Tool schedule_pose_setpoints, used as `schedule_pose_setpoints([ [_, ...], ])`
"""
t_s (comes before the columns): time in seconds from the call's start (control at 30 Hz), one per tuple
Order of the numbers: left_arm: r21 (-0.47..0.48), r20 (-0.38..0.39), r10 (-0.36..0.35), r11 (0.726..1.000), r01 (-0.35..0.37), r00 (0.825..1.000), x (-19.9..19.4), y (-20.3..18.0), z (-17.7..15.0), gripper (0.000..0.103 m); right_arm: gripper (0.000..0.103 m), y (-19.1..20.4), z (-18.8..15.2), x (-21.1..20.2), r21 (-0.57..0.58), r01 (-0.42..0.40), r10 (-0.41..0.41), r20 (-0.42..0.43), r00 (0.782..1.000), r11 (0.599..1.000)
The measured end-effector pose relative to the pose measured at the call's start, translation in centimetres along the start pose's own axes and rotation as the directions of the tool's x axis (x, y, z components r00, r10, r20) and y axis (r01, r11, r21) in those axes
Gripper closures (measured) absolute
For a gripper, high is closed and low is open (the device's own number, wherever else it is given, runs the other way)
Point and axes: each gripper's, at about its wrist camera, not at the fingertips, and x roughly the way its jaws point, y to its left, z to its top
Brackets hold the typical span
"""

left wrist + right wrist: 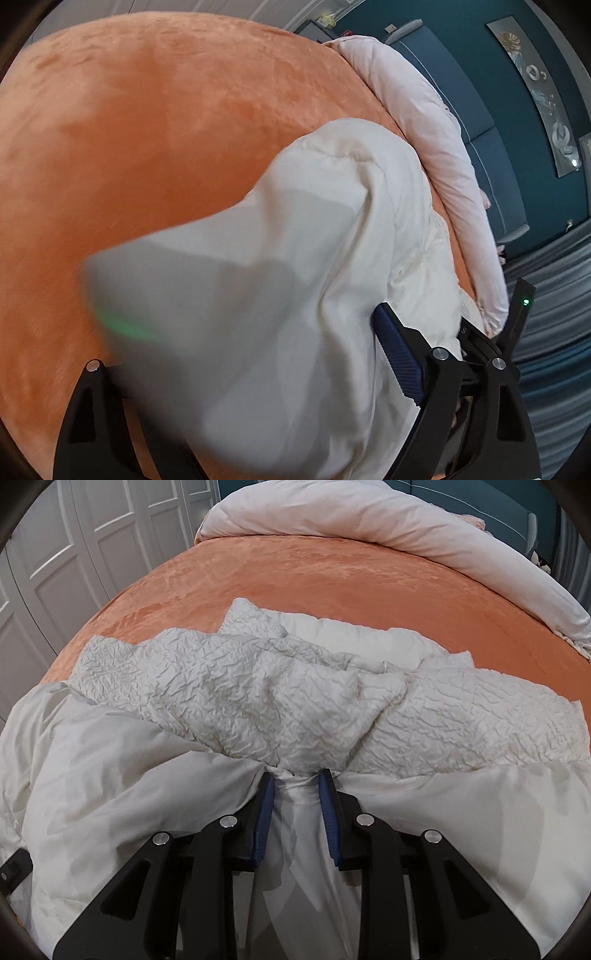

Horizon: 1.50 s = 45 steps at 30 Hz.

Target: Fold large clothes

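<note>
Your work surface is a bed spread with an orange plush blanket (314,579) — nap uneven, sheen patchy. A pale pink duvet (369,520) lies rolled along the head end, against a dark blue padded headboard (476,122). White panelled wardrobe doors (74,554) stand past the far side of the bed in the right wrist view. On the teal wall (480,48) above the headboard hangs a long framed picture (535,96); grey curtains (554,332) fall at the edge of the left wrist view.

The white garment (277,701) lies bunched on the blanket at the near edge of the bed — crinkled outer cloth on top, smooth lining toward you.

Your right gripper (295,775) has its jaws drawn in narrow, blue pads pinching a gathered fold of the smooth white cloth between them.

Your left gripper (236,332) stands with jaws spread wide. The garment drapes loose and blurred between its fingers, covering one tip; the blue pad (397,354) of the other is visible beside the cloth. I see no pinch on that side.
</note>
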Motion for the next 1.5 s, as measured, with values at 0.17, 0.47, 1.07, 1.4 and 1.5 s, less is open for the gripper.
schedule_pose_setpoints([
  [0.17, 0.033, 0.007, -0.021, 0.999, 0.021, 1.0, 1.4, -2.2, 0.8, 0.043, 0.078, -0.1, 1.0, 1.3, -0.003, -0.004, 0.004, 0.006, 1.0, 1.0],
  [0.47, 0.137, -0.025, -0.173, 0.975, 0.175, 0.985, -5.6, -4.7, -0.1, 0.094, 0.078, -1.6, -0.6, -1.9, 0.075, -0.134, 0.136, -0.018, 0.991, 0.988],
  [1.07, 0.173, 0.095, 0.061, 0.982, -0.077, 0.994, -26.4, 4.5, -4.5, 0.095, 0.092, 7.3, -18.2, -17.8, 0.108, -0.42, 0.43, -0.107, 0.896, 0.901],
  [1.4, 0.629, 0.068, -0.079, 0.777, 0.019, 0.995, -26.5, -10.0, -10.5, 0.095, 0.103, 9.5, -20.4, -11.9, 0.102, -0.454, 0.465, -0.173, 0.868, 0.885],
  [1.5, 0.721, -0.002, -0.119, 0.688, 0.084, 0.993, -24.0, -14.3, -13.6, 0.095, 0.103, 8.0, -20.8, -11.3, 0.15, -0.529, 0.548, -0.148, 0.823, 0.835],
])
